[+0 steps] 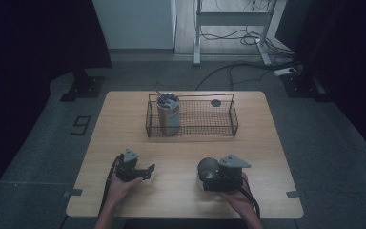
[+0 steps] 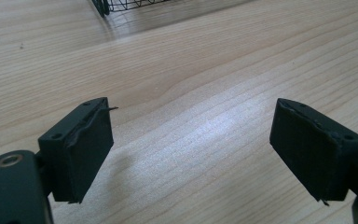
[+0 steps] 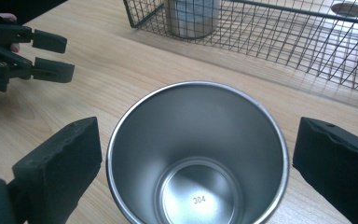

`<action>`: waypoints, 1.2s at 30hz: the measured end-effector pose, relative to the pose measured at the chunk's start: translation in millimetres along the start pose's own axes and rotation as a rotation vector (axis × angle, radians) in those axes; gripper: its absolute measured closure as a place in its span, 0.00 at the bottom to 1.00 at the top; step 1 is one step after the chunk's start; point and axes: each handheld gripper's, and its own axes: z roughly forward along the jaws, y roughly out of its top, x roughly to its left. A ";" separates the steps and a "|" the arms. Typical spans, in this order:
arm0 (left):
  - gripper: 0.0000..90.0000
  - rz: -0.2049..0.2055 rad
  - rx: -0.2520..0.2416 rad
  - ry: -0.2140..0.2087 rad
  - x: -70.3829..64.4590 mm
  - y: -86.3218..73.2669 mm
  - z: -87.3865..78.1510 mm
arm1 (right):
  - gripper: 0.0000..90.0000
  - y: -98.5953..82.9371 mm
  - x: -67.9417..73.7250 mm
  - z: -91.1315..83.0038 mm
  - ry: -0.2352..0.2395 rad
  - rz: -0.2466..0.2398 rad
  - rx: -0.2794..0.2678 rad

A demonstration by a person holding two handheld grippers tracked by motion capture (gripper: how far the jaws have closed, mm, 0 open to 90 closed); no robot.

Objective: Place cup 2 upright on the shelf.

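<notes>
Here the table (image 1: 181,157) carries everything; its far half is taken by a wire basket (image 1: 192,116), set crosswise, and in the basket's left end a steel tumbler (image 1: 167,113) is stood upright; a small dark disc (image 1: 216,102) is seen near the basket's far right corner, though whether it lies in the basket or behind it cannot be told. On the near half, right of centre, a second steel cup (image 1: 208,168) is found, and it is framed by the right hand-held gripper (image 3: 193,158); in the right gripper view the cup (image 3: 196,154) is seen mouth-on between the two black jaws, which are spread wide on either side of the rim with no contact visible on the right side and at most a near touch on the left; the cup's long axis is judged to run along the line of that gripper's reach, so the mouth is faced towards the camera and the walls are presented to the pads. The left hand-held gripper (image 1: 139,171) is held well apart, to the left over bare wood; its jaws are likewise open and nothing is held between them. The right hand is therefore judged the nearer; a closing across the cup's width is what the grasp is thought to call for.
</notes>
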 end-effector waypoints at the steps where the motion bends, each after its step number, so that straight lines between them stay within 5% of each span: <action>1: 0.15 0.001 0.000 0.000 -0.1 0.0 0.1 | 0.01 -0.2 0.4 1.0 0.001 -0.003 0.004; 36: 0.15 0.005 0.016 -0.005 -1.4 -1.3 2.9 | 0.07 -12.5 0.2 17.9 -0.012 -0.090 0.118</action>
